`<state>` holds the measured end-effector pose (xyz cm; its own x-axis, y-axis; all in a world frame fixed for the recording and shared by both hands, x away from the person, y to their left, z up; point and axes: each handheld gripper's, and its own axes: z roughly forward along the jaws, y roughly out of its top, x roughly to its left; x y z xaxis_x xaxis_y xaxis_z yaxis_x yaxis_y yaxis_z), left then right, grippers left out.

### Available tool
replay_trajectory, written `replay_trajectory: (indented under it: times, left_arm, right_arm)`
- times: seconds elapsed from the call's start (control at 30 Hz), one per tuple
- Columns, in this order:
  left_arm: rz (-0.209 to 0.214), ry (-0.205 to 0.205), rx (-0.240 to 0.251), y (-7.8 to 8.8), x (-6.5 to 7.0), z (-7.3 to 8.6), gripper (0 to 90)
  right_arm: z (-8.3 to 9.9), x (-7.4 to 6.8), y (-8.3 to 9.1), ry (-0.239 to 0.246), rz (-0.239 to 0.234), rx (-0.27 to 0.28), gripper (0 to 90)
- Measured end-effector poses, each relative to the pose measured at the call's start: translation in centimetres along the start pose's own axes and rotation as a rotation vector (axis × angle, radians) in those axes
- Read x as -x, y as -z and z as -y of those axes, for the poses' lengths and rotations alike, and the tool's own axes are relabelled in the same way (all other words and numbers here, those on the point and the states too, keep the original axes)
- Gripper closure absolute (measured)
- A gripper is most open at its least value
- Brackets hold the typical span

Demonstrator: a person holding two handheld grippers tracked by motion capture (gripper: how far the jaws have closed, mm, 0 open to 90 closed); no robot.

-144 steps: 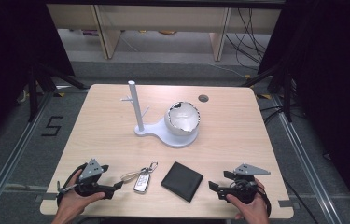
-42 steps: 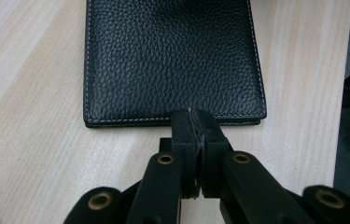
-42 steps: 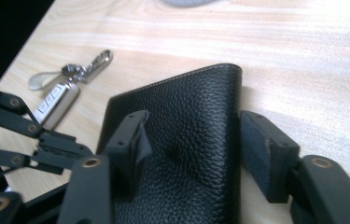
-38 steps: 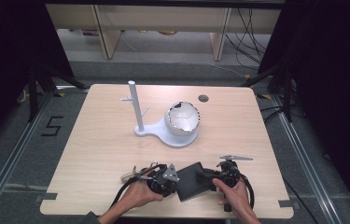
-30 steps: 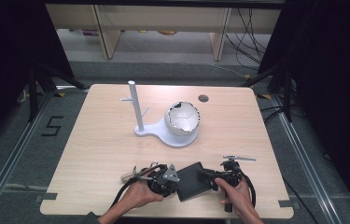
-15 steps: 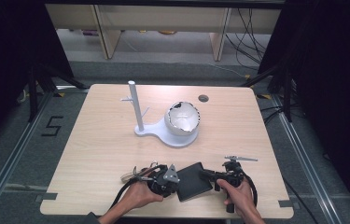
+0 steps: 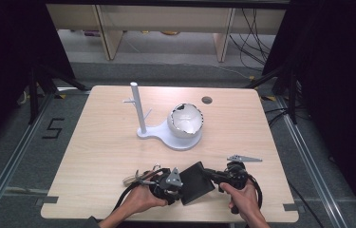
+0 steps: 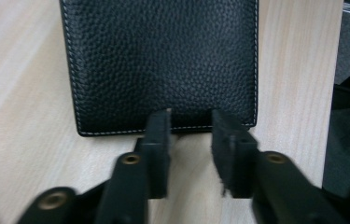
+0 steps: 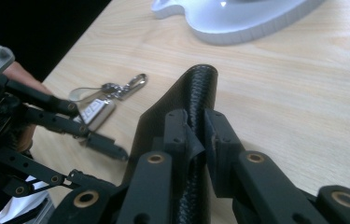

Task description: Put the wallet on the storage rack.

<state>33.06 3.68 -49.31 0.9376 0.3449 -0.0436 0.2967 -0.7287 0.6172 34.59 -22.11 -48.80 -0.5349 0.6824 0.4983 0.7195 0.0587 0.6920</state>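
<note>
Where the left gripper [image 8: 189, 140] had the black wallet [image 7: 195, 182] pinched a second ago, its jaws have just been opening: in the left gripper view they stand a moderate gap apart at the wallet's near stitched edge [image 8: 163, 65], nothing pressed between the pads, bare wood showing in the gap. The right gripper [image 9: 199, 128] has meanwhile been closing, and its view shows both pads now clamped on the wallet's edge [image 9: 200, 88] beside the rounded spine, the leather standing tilted up off the table [image 7: 104, 142]. In the high view the wallet sits low and centre in the frame, between the two hands, its right side raised toward the right gripper [image 7: 213, 175] while the left gripper [image 7: 178, 183] remains at its lower left corner. Compared with the frame half a second back, neither hand has travelled noticeably; the change is in the jaws alone. Reading: a handover, grip passed from left to right, so the right gripper now carries the wallet and the left looks free to retreat or re-grip. The key ring with fob [image 7: 140, 176] lies at the left of the left hand, untouched. The white stand with its bowl [image 7: 185, 121] sits upper centre, well apart from the work.
</note>
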Motion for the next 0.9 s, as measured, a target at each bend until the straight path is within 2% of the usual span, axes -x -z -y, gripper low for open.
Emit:
replay_trajectory:
  times: [0.03,0.07,0.1,0.13,0.17,0.2,0.23,0.27,0.3,0.33,0.37,0.4,0.43,0.5,0.53,0.57,0.6,0.67,0.7,0.77,0.8,0.87,0.9]
  left_arm:
    - [-0.004,-0.02,-0.017,0.4,-0.2,0.0,59.9]
    - [-0.008,-0.024,-0.013,0.8,-0.3,0.0,56.4]
    - [-0.012,-0.02,-0.007,1.2,-0.4,0.1,53.6]
    - [-0.018,0.008,0.02,1.5,-0.3,0.2,51.7]
    - [-0.019,-0.003,0.014,2.0,-0.4,0.3,49.6]
    - [-0.022,0.009,0.037,2.4,-0.4,0.5,47.1]
    - [-0.031,-0.009,0.031,3.1,-0.6,0.7,44.6]
    - [-0.035,-0.02,0.022,3.5,-0.7,0.9,42.0]
    - [-0.049,-0.012,0.028,4.0,-0.8,1.1,40.8]
    - [-0.053,-0.009,0.035,4.6,-0.9,1.4,40.6]
    - [-0.058,-0.006,0.039,5.1,-0.9,1.7,39.6]
    - [-0.062,-0.001,0.051,5.6,-1.0,2.1,38.3]
    - [-0.08,0.044,0.093,5.9,-0.7,2.4,36.9]
    - [-0.1,0.044,0.106,6.9,-0.7,3.1,35.4]
    - [-0.11,0.043,0.108,7.3,-0.8,3.6,34.7]
    - [-0.111,0.06,0.114,7.6,-0.8,4.0,33.5]
    - [-0.123,0.055,0.105,8.1,-1.0,4.5,32.1]
    - [-0.134,0.086,0.113,8.6,-1.1,5.3,29.9]
    - [-0.138,0.107,0.117,8.8,-1.2,5.6,29.1]
    - [-0.152,0.109,0.12,9.2,-1.3,6.3,28.4]
    - [-0.158,0.112,0.118,9.4,-1.4,6.7,28.1]
    - [-0.164,0.135,0.12,9.6,-1.3,7.3,27.3]
    - [-0.166,0.126,0.115,9.7,-1.4,7.6,27.0]
  right_arm:
    - [-0.1,-0.1,0.1,0.007,-0.011,-0.001,81.1]
    - [-0.1,-0.3,0.1,0.003,-0.026,-0.002,81.3]
    - [-0.2,-0.4,0.1,0.024,-0.016,0.002,81.4]
    - [-0.3,-0.5,0.0,0.031,-0.02,0.005,81.5]
    - [-0.3,-0.6,0.1,0.034,-0.024,0.007,81.7]
    - [-0.4,-0.8,0.2,0.029,-0.024,0.002,81.8]
    - [-0.5,-0.9,0.3,0.032,-0.035,0.004,82.0]
    - [-0.7,-1.2,0.4,0.003,-0.038,-0.005,82.0]
    - [-0.8,-1.2,0.5,0.0,-0.04,-0.002,82.1]
    - [-1.0,-1.0,0.7,0.043,-0.036,0.015,82.2]
    - [-1.1,-1.3,0.9,0.011,-0.044,0.014,82.2]
    - [-1.3,-1.3,1.1,0.012,-0.047,0.011,82.3]
    - [-1.6,-1.1,1.3,0.052,-0.033,0.033,82.4]
    - [-1.9,-1.1,1.5,0.054,-0.041,0.045,82.4]
    - [-2.1,-1.0,1.7,0.062,-0.042,0.055,82.4]
    - [-2.3,-1.2,1.9,0.045,-0.047,0.054,82.4]
    - [-2.4,-1.0,2.0,0.069,-0.039,0.068,82.5]
    - [-3.0,-1.0,2.4,0.06,-0.041,0.071,82.5]
    - [-3.2,-1.2,2.6,0.038,-0.052,0.079,82.5]
    - [-3.9,-0.8,2.7,0.082,-0.038,0.103,82.5]
    - [-4.3,-1.0,2.9,0.067,-0.049,0.098,82.5]
    - [-5.0,-0.9,3.1,0.07,-0.034,0.112,82.5]
    - [-5.3,-0.9,3.1,0.075,-0.041,0.121,82.5]
